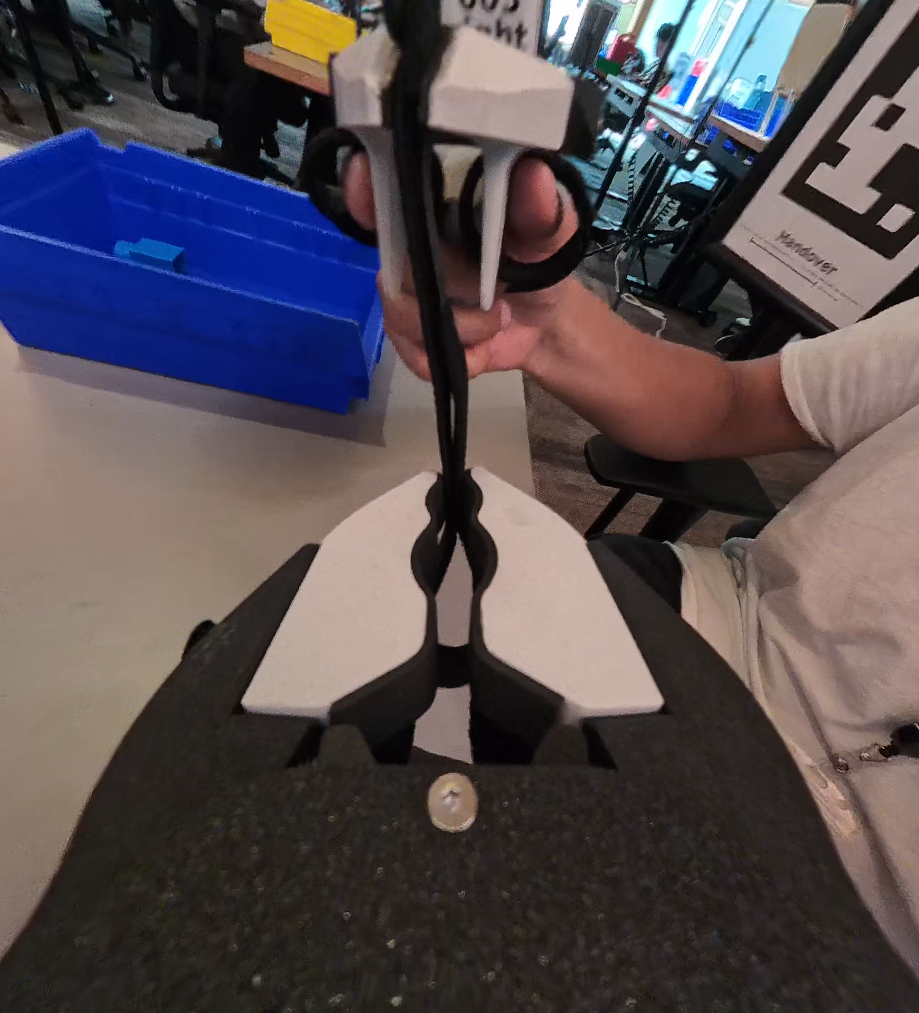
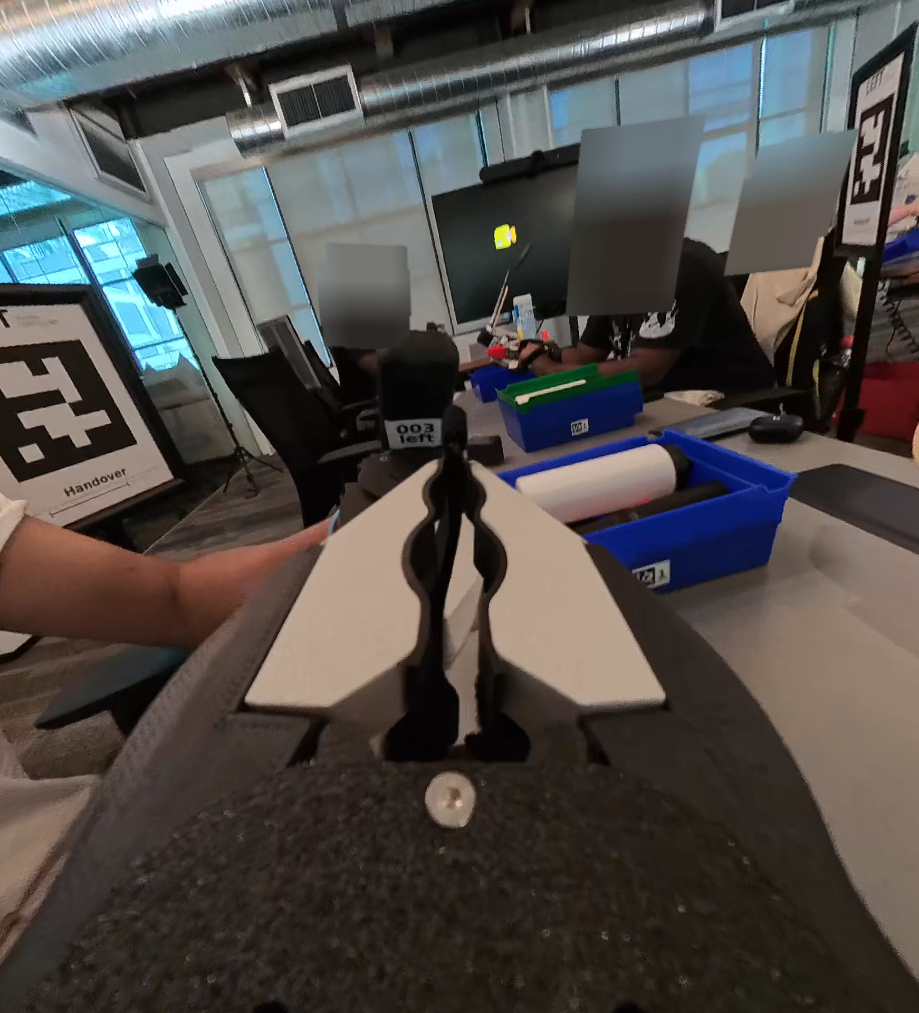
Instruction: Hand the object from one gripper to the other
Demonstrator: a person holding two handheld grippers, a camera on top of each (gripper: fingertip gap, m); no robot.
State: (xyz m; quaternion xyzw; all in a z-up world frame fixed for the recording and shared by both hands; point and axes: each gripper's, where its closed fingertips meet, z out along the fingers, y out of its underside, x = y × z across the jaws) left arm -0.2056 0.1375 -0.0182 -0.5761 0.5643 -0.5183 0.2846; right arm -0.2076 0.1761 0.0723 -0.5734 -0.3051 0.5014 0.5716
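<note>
Cord (image 1: pixel 442 351) strung btwn both grippers: near end in left gripper (image 1: pixel 454 482), far end in right gripper (image 1: pixel 435 137) opposite, above table (image 1: pixel 117 548). Bin (image 1: pixel 172 307) on table, left of cord. Marker board (image 1: pixel 857 164) far right, behind arm (image 1: pixel 638 383).

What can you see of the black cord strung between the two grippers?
The black cord is thin, soft-looking and doubled into at least two strands, pulled fairly straight. Its near end is pinched in the left gripper, whose white fingers are closed on it. The far end runs up between the right gripper fingers. The right wrist view shows those jaws shut on it too. It hangs above the table, touching nothing else.
</note>
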